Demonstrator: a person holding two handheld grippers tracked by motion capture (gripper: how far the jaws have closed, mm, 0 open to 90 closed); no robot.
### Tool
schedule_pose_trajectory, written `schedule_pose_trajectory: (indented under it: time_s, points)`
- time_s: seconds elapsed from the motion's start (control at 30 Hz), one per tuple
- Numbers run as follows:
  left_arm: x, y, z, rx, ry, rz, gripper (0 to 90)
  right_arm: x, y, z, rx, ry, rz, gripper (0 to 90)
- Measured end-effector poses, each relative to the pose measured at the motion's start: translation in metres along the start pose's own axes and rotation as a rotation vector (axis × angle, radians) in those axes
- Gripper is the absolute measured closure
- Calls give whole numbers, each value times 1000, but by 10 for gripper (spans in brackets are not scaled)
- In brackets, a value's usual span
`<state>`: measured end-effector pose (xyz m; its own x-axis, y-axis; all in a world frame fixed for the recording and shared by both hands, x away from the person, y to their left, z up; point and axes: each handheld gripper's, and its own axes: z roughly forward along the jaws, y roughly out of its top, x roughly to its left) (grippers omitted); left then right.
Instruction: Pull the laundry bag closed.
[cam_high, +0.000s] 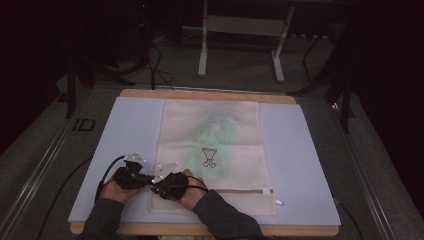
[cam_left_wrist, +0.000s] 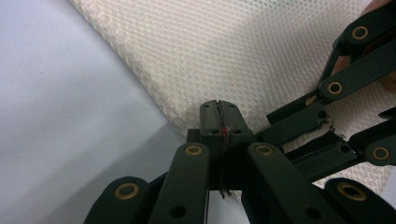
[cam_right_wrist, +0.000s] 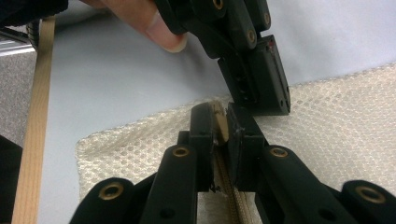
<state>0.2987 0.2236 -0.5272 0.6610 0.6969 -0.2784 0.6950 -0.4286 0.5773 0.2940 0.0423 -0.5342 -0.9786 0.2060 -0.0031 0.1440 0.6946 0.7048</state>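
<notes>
High view: a lavender mat (cam_high: 130, 130) on a wooden table (cam_high: 205, 93) is seen, grey carpet (cam_high: 240, 75) beyond; both grippers, left (cam_high: 131, 176) and right (cam_high: 169, 185), are clamped on the mesh bag (cam_high: 235, 150)

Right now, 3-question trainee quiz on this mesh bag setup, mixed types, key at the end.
1. True or false: the mesh bag lies flat on the blue mat.
2. The right gripper is shut on: A) the zipper end B) the mat edge C) a cable.
3. Near which corner of the bag, in the high view, does the left gripper work?

Key: 1 true. 2 A, the zipper end. 3 The near left corner, close beside the right gripper.
</notes>
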Motion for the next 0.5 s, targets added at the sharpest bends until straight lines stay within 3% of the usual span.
schedule_pose_trajectory:
  time_s: [0.1,0.5]
  points:
    - [1,-1,0,-3,-9,-28,896,0,0,0,-3,3,2,819]
    - [3,-1,0,0,-17,-34,900,-2,-3,-3,5,12,16,821]
